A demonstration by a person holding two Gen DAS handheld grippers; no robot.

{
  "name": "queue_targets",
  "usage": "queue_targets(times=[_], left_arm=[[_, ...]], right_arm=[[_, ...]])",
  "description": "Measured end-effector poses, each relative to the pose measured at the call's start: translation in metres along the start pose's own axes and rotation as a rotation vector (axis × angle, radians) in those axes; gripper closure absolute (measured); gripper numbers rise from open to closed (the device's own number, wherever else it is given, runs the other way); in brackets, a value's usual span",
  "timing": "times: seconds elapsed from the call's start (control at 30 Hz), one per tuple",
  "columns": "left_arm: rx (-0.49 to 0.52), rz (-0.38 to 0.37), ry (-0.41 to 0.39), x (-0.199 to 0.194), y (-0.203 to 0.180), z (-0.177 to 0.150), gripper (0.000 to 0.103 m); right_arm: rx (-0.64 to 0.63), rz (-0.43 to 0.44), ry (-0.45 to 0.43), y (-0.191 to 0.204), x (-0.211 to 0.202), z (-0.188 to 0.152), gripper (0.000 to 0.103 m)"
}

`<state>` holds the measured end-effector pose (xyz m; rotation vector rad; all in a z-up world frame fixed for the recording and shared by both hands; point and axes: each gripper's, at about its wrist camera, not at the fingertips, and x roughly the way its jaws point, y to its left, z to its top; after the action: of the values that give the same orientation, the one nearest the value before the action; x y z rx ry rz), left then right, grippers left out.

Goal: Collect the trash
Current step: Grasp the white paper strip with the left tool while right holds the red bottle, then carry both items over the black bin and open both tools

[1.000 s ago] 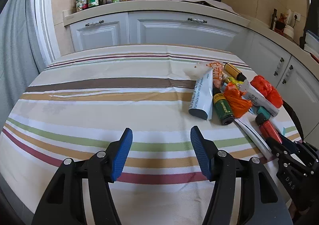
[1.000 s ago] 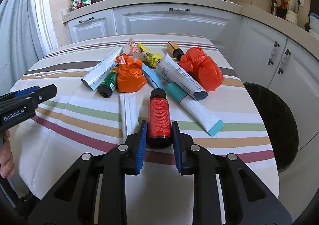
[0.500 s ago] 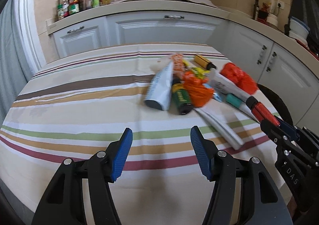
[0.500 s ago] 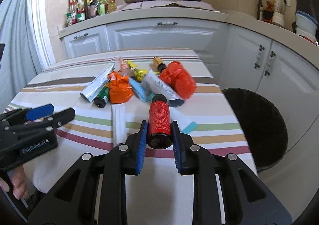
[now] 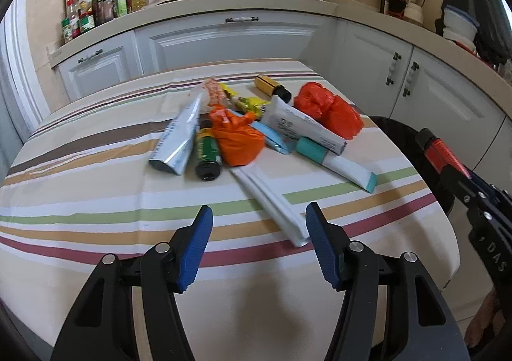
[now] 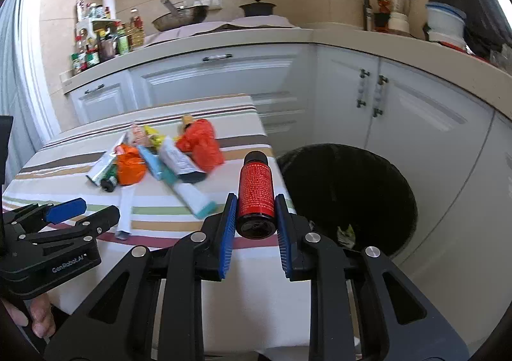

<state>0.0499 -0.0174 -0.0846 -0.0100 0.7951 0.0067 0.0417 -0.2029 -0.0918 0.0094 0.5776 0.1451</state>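
1. A red bottle [image 6: 256,193] is being gripped between the blue pads of the right hand-held gripper [image 6: 255,226], with its black cap pointing toward 12 o'clock in the right wrist view.
2. The bottle is being held above the tabletop [image 6: 166,217] edge, with the black-lined trash bin [image 6: 348,197] lying at about 2 o'clock from it; the step in hand is judged to be carrying the item to the bin.
3. The next move is judged to call for the bottle being brought fully over the bin mouth before the jaws are parted.
4. The left hand-held gripper [image 5: 257,242] is being held wide apart and empty over the striped cloth, with the trash pile [image 5: 252,133] lying toward 12 o'clock.
5. In the pile, an orange bag [image 5: 238,141], a red bag [image 5: 329,113], a green bottle [image 5: 207,154], a silver tube [image 5: 177,143] and a white tube with a teal cap [image 5: 332,162] are being left for later picks.
6. "GenRobot.AI" is being read on the left tool's body in the right wrist view, and "DAS" on the right tool in the left wrist view; the print on the red bottle is too small to be read.
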Motion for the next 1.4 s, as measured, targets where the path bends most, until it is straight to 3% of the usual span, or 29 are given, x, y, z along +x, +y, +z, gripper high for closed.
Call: queue_targets(times=[0.1, 0.23, 0.4, 0.53, 0.67, 0.9, 1.07, 1.4], left_arm=[[0.01, 0.023, 0.005, 0.008, -0.006, 0.0, 0.044], [0.018, 0.03, 0.043, 0.017, -0.008, -0.003, 0.055], [0.023, 0.032, 0.046, 0.016, -0.009, -0.007, 0.057], [0.059, 0.037, 0.035, 0.014, -0.012, -0.01, 0.083], [0.071, 0.027, 0.025, 0.01, -0.012, -0.013, 0.091], [0.063, 0.007, 0.02, 0.0, -0.004, -0.017, 0.094], [0.089, -0.002, -0.041, -0.022, -0.006, -0.016, 0.094], [0.111, -0.114, -0.136, -0.031, -0.034, 0.025, 0.094]], right_arm=[[0.018, -0.007, 0.002, -0.01, 0.002, -0.001, 0.08], [0.028, -0.006, 0.001, -0.017, 0.003, -0.003, 0.08], [0.03, -0.001, 0.003, -0.019, 0.004, -0.004, 0.08], [0.031, 0.0, 0.002, -0.019, 0.004, -0.004, 0.08], [0.026, -0.001, 0.0, -0.015, 0.003, -0.005, 0.08], [0.015, -0.002, -0.002, -0.008, 0.001, -0.005, 0.08], [0.015, -0.012, -0.012, -0.011, -0.002, -0.002, 0.08], [0.027, -0.09, -0.064, -0.034, -0.003, 0.021, 0.08]])
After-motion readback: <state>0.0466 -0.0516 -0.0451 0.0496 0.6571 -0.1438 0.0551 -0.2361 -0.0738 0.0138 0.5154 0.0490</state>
